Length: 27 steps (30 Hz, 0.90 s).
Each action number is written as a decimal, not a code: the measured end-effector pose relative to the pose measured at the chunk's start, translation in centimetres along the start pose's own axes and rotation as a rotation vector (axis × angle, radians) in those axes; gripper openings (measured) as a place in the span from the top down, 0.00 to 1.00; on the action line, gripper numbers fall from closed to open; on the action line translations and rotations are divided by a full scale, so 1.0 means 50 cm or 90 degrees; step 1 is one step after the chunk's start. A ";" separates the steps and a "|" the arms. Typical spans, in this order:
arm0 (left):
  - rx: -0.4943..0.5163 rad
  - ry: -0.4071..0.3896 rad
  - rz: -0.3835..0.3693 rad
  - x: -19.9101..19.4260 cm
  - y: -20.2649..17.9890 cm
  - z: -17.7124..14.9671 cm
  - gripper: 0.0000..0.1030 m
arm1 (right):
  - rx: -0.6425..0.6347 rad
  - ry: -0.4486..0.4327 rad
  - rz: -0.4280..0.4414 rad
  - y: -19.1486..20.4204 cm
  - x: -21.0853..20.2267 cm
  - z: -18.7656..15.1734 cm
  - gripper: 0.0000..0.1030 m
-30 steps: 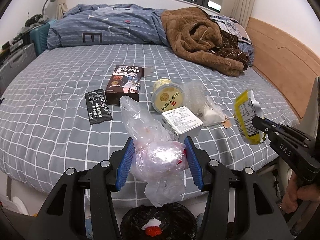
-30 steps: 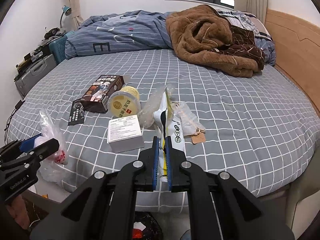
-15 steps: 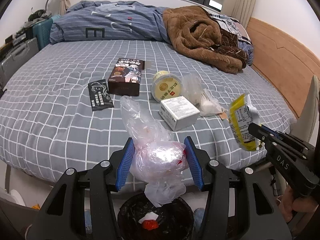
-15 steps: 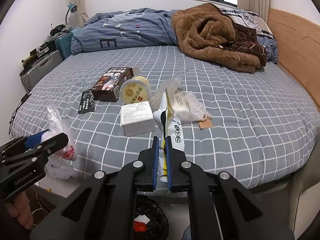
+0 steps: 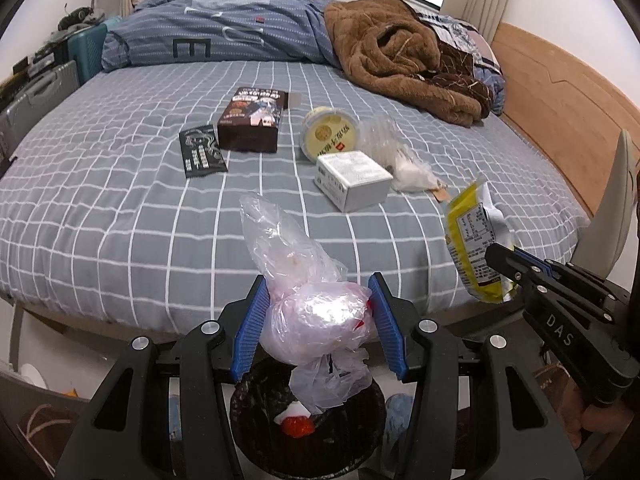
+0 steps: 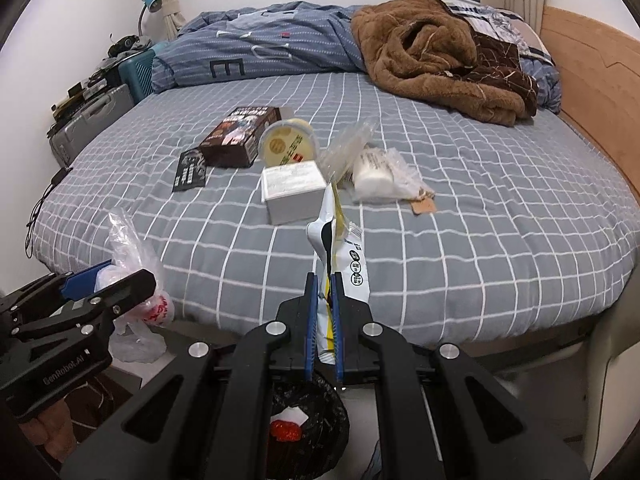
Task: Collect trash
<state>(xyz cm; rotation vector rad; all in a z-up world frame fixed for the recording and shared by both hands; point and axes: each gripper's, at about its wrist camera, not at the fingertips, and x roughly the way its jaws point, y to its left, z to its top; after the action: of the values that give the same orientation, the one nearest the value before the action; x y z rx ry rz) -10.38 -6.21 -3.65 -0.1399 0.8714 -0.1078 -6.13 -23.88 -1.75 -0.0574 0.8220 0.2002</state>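
Note:
My left gripper [image 5: 318, 322] is shut on a crumpled clear plastic bag [image 5: 308, 300] and holds it above a black-lined trash bin [image 5: 280, 440] on the floor at the bed's foot. The bag also shows in the right wrist view [image 6: 136, 276]. My right gripper [image 6: 325, 312] is shut on a yellow and white snack wrapper [image 6: 340, 248], also above the bin [image 6: 316, 412]; the wrapper shows in the left wrist view [image 5: 474, 248]. On the bed lie a white box [image 5: 352, 180], a yellow tub [image 5: 330, 134], a brown box [image 5: 252, 120], a black sachet [image 5: 200, 152] and a clear bag [image 5: 404, 160].
The grey checked bed [image 5: 120, 200] fills the view ahead. A brown blanket [image 5: 400, 52] and a blue duvet [image 5: 220, 36] lie at its far end. A wooden headboard [image 5: 560, 96] runs along the right. Suitcases [image 6: 92, 120] stand at the left wall.
Both grippers have drawn back from the bed with their loads, towards the bed's foot. The trash bin now shows more fully beneath them.

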 end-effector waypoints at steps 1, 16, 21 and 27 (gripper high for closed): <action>-0.001 0.002 0.001 -0.001 0.001 -0.005 0.51 | 0.000 0.001 0.001 0.002 -0.001 -0.005 0.93; -0.009 0.037 0.005 -0.013 0.010 -0.084 0.51 | 0.000 0.041 0.008 0.021 -0.011 -0.083 0.93; -0.009 0.045 0.006 -0.013 0.011 -0.108 0.51 | -0.005 0.056 0.010 0.031 -0.010 -0.109 0.93; -0.015 0.062 0.011 -0.003 0.021 -0.134 0.51 | -0.004 0.070 0.009 0.031 -0.007 -0.134 0.93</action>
<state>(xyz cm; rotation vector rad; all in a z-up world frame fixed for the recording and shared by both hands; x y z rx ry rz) -15.57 -5.70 -7.98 -0.1495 0.9710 -0.0888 -11.53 -23.26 -6.01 -0.0694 0.9316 0.2139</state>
